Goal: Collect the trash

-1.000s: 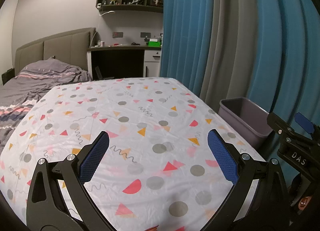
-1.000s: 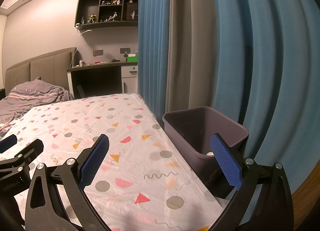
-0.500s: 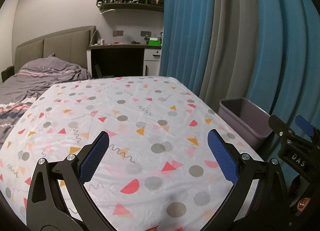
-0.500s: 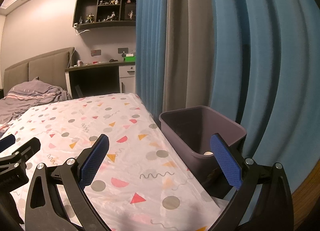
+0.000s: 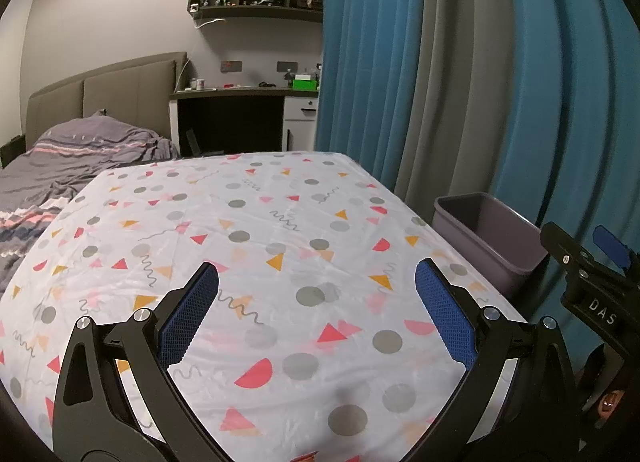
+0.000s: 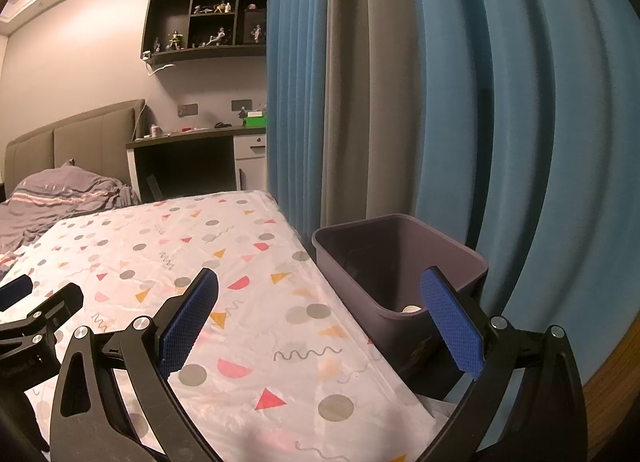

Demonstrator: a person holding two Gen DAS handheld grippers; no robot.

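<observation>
Blue curtains (image 5: 400, 62), rumpled bed (image 5: 60, 158), desk (image 5: 240, 96)

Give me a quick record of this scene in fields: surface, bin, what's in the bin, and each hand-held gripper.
surface: table under a patterned cloth, no trash visible on it
bin: purple bin beside the table's right edge, by the blue curtain
bin contents: one small pale item at the bottom; the rest is hidden
left hand-held gripper: open, empty, over the table
right hand-held gripper: open, empty, spanning table edge and bin
</observation>
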